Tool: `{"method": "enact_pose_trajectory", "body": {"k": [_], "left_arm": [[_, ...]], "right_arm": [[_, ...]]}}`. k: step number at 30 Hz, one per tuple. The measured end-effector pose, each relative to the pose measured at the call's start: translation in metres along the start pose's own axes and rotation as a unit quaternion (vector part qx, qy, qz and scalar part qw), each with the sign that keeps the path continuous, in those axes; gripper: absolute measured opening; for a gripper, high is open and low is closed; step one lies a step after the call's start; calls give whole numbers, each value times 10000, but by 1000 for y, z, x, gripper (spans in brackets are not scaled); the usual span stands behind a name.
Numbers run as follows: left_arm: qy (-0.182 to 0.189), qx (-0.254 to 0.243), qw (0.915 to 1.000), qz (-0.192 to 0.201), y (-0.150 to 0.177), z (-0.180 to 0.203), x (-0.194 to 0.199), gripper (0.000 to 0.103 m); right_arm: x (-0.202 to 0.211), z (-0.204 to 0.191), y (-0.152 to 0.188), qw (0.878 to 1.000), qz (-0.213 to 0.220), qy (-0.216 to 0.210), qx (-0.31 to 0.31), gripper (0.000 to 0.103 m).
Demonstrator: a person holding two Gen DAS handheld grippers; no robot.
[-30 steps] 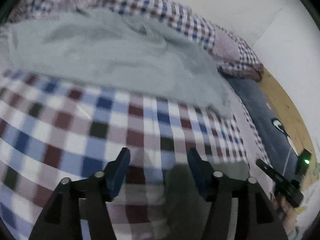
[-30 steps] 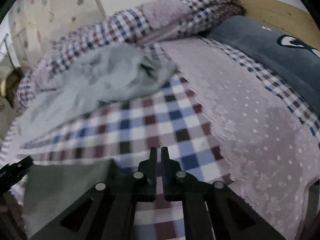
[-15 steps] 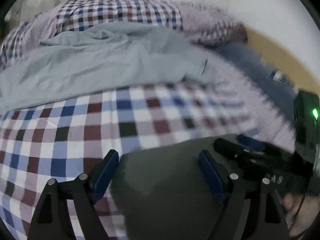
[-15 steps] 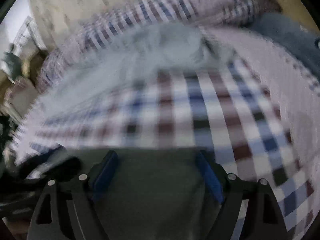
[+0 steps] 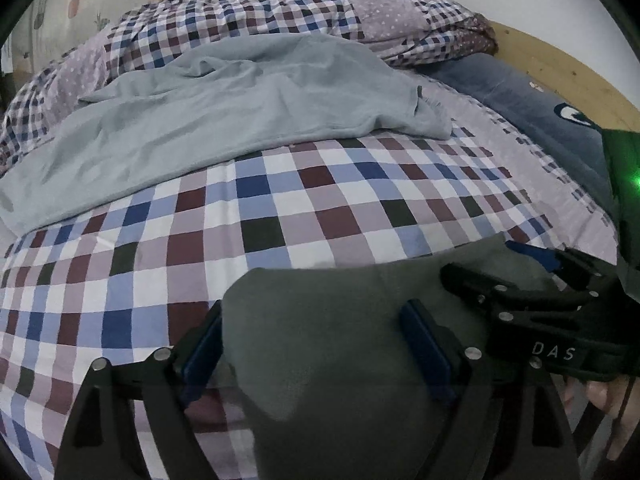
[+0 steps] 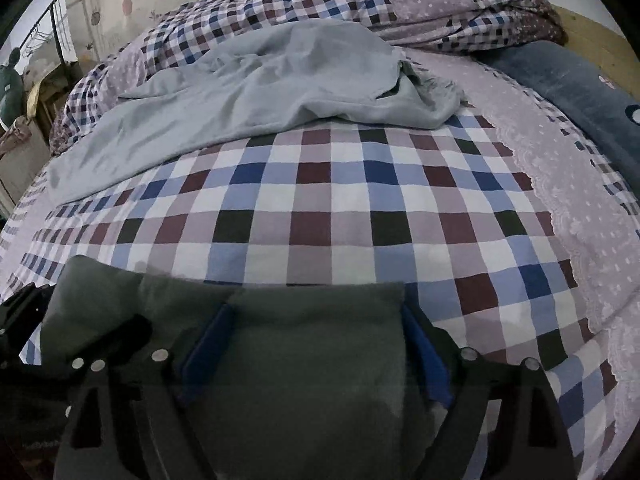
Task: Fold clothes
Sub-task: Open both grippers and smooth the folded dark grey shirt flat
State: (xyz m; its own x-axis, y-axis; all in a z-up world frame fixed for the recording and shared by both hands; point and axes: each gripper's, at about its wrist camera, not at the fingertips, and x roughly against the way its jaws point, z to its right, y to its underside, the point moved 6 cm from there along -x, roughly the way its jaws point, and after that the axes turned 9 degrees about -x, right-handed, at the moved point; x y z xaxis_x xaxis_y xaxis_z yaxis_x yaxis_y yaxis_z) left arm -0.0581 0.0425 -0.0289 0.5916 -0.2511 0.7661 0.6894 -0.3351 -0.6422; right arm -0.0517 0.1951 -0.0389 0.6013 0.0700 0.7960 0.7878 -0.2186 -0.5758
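A dark grey-green garment (image 5: 340, 344) lies folded flat on the checked bedspread at the near edge of the bed. My left gripper (image 5: 312, 344) is open, its blue-padded fingers (image 5: 202, 346) wide apart over the cloth and not pinching it. Open as well, my right gripper (image 6: 316, 340) hangs over the same dark garment (image 6: 304, 360) towards its right edge. In the left wrist view the right gripper (image 5: 536, 280) comes in from the right. A crumpled light grey-blue garment (image 5: 240, 112) is spread across the far part of the bed, also seen as a pale cloth (image 6: 256, 92) in the right wrist view.
The checked bedspread (image 6: 340, 200) lies bare between the two garments. A bunched checked quilt (image 5: 280, 20) sits at the back. On the right are a dark blue pillow (image 5: 532, 116) and a wooden headboard (image 5: 560, 64). A clothes rack (image 6: 48, 36) stands at far left.
The right gripper has gone from shut to open. Both grippers have swung over the dark garment, which now lies between each pair of fingers.
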Motion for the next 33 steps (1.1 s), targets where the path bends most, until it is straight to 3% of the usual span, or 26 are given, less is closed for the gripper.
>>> {"method": "enact_pose_trajectory", "body": {"k": [15,26,33], "left_arm": [[-441,-332,9978,377,16,11,39,89],[-597,-510,9952,578,40,26,75,89],[-604,-525,9952,558,63,36,91,89]], "right_arm": [[9,-1,1,9998,149,93,29,92],[65,-30,17,9932,1044,-221,472,92],[55,-40,41,9953,641,-217,686,93]]}}
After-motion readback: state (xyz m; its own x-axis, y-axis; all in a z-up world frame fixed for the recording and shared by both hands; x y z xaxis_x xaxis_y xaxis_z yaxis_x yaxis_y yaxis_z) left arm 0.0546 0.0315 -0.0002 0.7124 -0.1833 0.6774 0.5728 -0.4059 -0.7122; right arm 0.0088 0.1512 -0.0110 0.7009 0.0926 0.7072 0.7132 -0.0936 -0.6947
